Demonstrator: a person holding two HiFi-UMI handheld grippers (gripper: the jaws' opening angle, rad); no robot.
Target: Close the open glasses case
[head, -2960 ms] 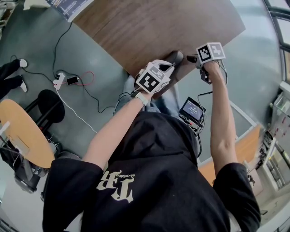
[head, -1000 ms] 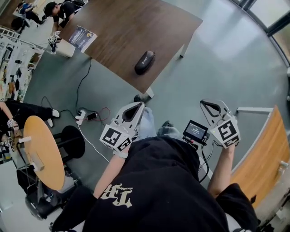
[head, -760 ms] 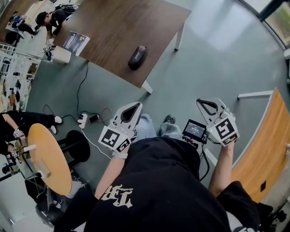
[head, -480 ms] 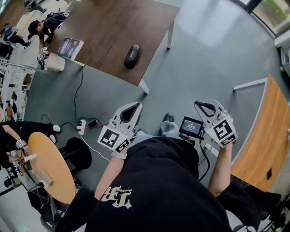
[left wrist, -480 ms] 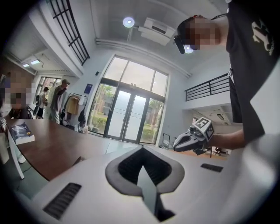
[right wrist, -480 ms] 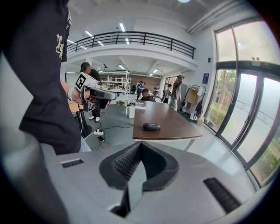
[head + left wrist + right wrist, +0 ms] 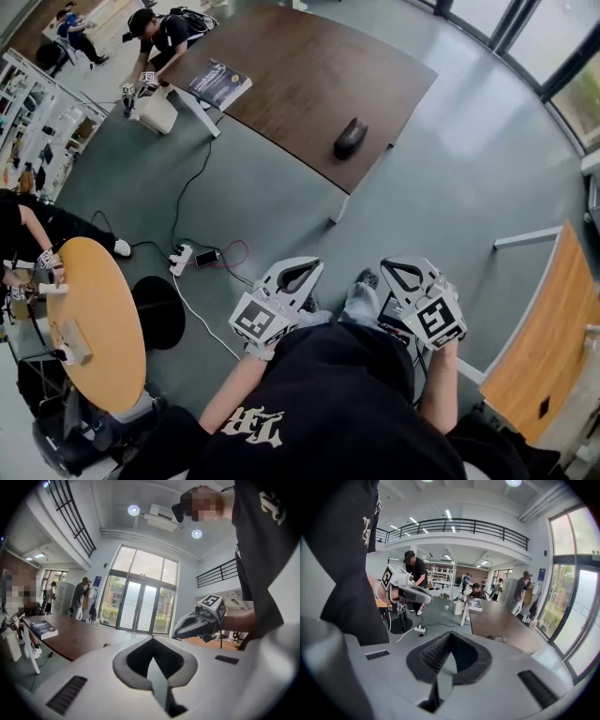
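The black glasses case (image 7: 349, 138) lies with its lid down near the front edge of the brown table (image 7: 309, 75), far from both grippers. In the right gripper view the case (image 7: 496, 639) is a small dark shape on the tabletop. My left gripper (image 7: 298, 273) and right gripper (image 7: 399, 274) are held side by side close to my body, above the grey floor. Both are shut with nothing between their fingers. The left gripper view shows shut jaws and the right gripper (image 7: 199, 620) beside them.
A book (image 7: 221, 83) lies at the table's far left. A power strip and cables (image 7: 192, 255) trail over the floor. A round wooden table (image 7: 94, 323) and a black stool (image 7: 157, 312) stand to my left. People sit beyond the table (image 7: 159, 33).
Three seconds ago both grippers were at the table edge by the case. Since then I have stepped back, and both grippers have drawn in close to my body.
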